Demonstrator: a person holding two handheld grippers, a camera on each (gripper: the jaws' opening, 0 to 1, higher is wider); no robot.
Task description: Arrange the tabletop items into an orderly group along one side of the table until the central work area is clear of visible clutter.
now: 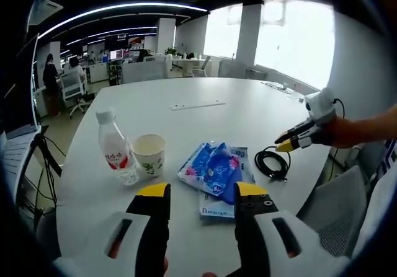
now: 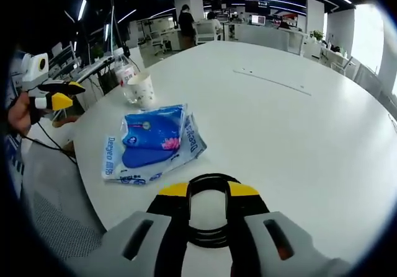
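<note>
**Cable Coil Right Under the Right Gripper**

Found two blue tissue packs, one on top of the other, near the edge of the round white table. Took the packs as the mark for every place below.

Spotted the black cable coil just to the right of the packs, lying flat in a round loop, so no long way to line up with. Saw the right gripper held wide apart over it, one jaw on each side of the loop, gripping nothing. Could not tell whether the jaws touched the coil or hung a little above it.

Saw the left gripper on the near side of the packs, spread apart too, with nothing inside.

Noticed a paper cup just to the left of the packs, and a water bottle standing beside the cup, farther from the packs.

Judged the coil the next thing to grab: nearest to the right gripper by far. Probably needed only a drop and a squeeze, then a short trip toward the packs. Guessed at one risk: a floppy loop slipping out.
</note>
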